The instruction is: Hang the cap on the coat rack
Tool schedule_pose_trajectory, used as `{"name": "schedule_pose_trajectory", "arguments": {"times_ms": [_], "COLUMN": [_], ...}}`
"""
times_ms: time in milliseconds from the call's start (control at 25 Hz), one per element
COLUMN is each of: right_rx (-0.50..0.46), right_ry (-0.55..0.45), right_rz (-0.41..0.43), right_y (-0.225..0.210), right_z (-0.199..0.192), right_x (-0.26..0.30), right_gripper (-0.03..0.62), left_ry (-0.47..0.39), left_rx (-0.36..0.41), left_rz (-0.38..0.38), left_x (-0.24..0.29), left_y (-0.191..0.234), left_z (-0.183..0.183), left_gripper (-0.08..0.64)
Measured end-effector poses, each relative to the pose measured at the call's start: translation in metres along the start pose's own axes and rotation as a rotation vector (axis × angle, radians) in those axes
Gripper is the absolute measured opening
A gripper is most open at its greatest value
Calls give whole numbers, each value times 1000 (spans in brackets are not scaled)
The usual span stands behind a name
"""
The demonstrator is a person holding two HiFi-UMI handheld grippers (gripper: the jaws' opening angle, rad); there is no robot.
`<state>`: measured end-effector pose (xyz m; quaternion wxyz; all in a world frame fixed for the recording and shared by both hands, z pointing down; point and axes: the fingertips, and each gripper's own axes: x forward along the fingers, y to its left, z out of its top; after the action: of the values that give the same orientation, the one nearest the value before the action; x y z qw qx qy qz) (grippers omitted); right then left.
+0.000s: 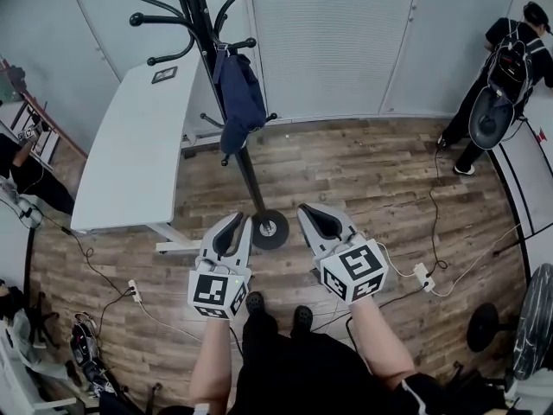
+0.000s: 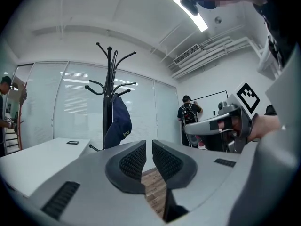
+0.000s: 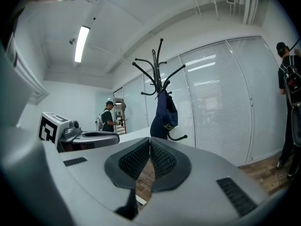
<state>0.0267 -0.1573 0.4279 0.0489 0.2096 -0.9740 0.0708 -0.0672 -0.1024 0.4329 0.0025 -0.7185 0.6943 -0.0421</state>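
Dark blue cloth cap [image 1: 239,100] hangs limp on hook of black metal coat rack [image 1: 251,182]; round base on wood-plank floor [image 1: 371,171]. Left gripper [image 1: 241,218], right gripper [image 1: 304,207]: grey shells, ribbed black pads, jaws pressed nearly together, nothing between. Cap well ahead of both.

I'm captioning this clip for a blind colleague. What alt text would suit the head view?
A dark blue cap hangs on a black coat rack that stands on a wood floor beside a white table. Nearer the camera, the person's left gripper and right gripper are held side by side, both shut and empty.
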Motion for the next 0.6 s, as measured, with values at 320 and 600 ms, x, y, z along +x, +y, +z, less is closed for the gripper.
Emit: {"name": "schedule_pose_trajectory", "arguments": {"times_ms": [320,600], "right_rx": [-32,-62], "right_ry": [-23,-34], "right_rz": [24,21], "right_y": [8,6], "right_z": [5,10], "right_x": [-2,-7], "right_gripper": [31,29], "left_ry": [-19,-40], "left_rx": [2,-9], "left_rz": [-1,-3], "left_x": [-4,-2], "left_y": [-11,-15], "left_z": [7,13], "left_gripper": [20,15]}}
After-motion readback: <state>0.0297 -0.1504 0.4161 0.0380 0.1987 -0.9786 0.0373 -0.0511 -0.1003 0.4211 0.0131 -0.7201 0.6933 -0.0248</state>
